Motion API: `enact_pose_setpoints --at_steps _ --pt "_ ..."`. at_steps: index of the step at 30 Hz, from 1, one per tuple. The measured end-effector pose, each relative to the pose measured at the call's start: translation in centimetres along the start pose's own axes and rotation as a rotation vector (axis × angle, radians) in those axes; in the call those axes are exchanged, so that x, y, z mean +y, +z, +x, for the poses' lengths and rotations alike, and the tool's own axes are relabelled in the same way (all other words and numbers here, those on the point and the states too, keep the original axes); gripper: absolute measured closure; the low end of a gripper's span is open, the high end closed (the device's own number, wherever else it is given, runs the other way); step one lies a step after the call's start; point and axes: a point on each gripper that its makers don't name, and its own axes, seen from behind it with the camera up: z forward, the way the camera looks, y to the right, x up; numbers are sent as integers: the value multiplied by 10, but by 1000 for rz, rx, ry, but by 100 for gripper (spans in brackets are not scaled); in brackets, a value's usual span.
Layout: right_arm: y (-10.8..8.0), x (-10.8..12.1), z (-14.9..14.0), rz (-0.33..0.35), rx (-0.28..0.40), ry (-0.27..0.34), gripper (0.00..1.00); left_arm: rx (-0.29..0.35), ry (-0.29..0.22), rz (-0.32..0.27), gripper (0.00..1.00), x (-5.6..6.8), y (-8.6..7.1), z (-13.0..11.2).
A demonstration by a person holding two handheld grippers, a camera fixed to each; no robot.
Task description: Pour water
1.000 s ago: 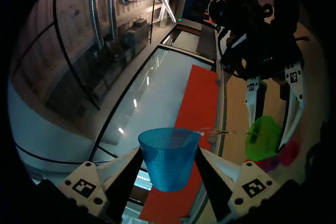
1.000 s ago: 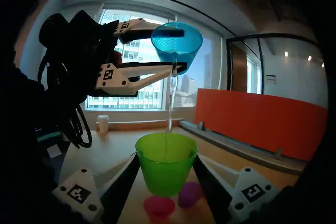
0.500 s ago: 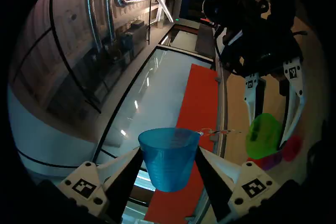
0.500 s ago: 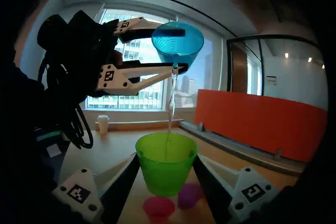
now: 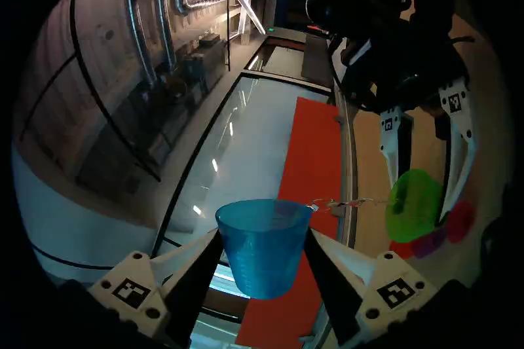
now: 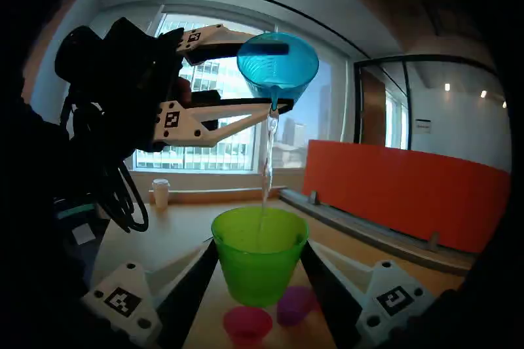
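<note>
The left gripper point(image 5: 263, 244) is closed to the width of a blue cup point(image 5: 263, 247), one finger pressed against each side of it just below the rim. The right gripper point(image 6: 259, 257) is closed the same way on a green cup point(image 6: 259, 264), which sits between its fingers near their tips.

In the right gripper view the left gripper is rolled on its side, one finger above the other. It holds the blue cup high, directly over the green cup and well apart from it.

The blue cup is translucent plastic and tapers toward its base. It is tipped far over, with its long axis near level and the pouring edge of its rim lowest.

The green cup is translucent too and a similar shape. It stands upright with its long axis vertical and its mouth open upward, above a pale wooden table point(image 6: 170, 231).

A thin stream of water point(image 6: 267, 152) leaves the low edge of the blue rim and falls into the green cup's mouth.

On the table below the green cup stand a small pink cup point(image 6: 247, 324) and a small purple cup point(image 6: 296, 303), close together.
</note>
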Motion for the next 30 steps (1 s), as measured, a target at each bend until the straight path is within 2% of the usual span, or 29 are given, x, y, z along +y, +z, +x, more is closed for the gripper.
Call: enact_pose_setpoints --at_steps 30 --pt "0 0 0 -3 2 0 12 11 116 1 16 1 0 8"
